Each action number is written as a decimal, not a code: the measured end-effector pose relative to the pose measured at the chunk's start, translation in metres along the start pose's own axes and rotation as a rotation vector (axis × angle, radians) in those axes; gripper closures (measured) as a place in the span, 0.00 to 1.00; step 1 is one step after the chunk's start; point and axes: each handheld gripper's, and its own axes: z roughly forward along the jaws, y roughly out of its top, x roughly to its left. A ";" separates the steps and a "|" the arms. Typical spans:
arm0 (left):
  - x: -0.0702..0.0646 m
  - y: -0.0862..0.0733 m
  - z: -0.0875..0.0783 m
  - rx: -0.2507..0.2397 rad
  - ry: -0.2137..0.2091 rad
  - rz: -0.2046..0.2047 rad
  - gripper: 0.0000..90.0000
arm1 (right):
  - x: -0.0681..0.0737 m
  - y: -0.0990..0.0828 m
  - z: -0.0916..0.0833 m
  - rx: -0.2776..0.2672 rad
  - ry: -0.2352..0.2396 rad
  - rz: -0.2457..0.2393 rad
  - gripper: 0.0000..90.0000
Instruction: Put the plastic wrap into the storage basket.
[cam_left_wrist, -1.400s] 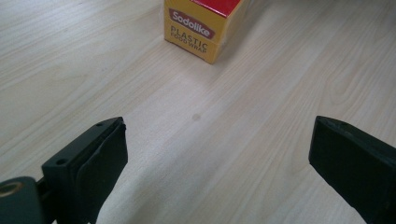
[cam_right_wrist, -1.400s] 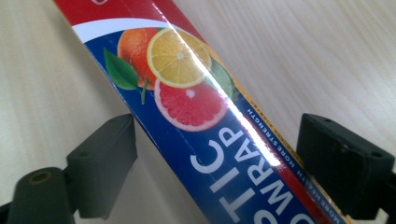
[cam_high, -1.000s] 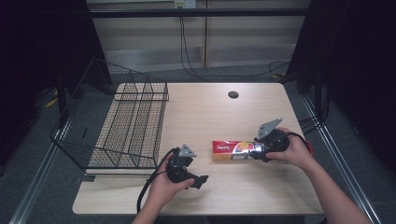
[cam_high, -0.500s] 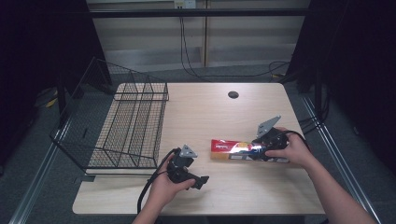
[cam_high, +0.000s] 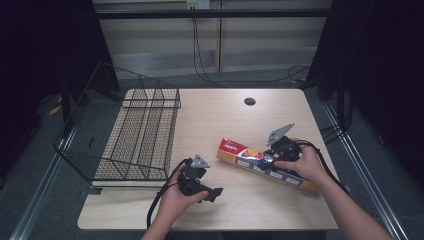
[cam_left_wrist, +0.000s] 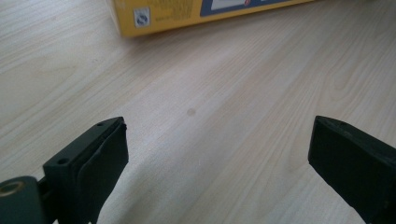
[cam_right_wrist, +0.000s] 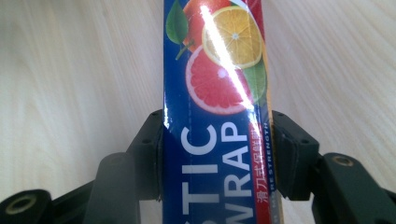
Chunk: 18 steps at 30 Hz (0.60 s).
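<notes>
The right tongs (cam_high: 267, 159), just closed, clamp the plastic wrap box (cam_high: 240, 156) lying on the counter (cam_high: 210, 115), while the left tongs (cam_high: 214, 193) gape released near the box.

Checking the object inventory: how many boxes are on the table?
1. A plastic wrap box lies on the table's right half, clamped across its width by the right gripper; the wire basket looks empty.
</notes>
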 end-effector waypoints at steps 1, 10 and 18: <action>0.001 0.000 0.000 0.010 -0.001 0.012 0.06 | 0.000 0.001 -0.003 -0.017 0.007 0.006 0.51; -0.001 0.003 -0.004 0.009 -0.034 0.001 0.05 | 0.006 0.004 -0.022 -0.061 0.024 0.010 0.51; 0.000 0.010 -0.013 -0.025 -0.044 -0.016 0.05 | 0.011 0.010 -0.040 -0.096 0.027 -0.020 0.51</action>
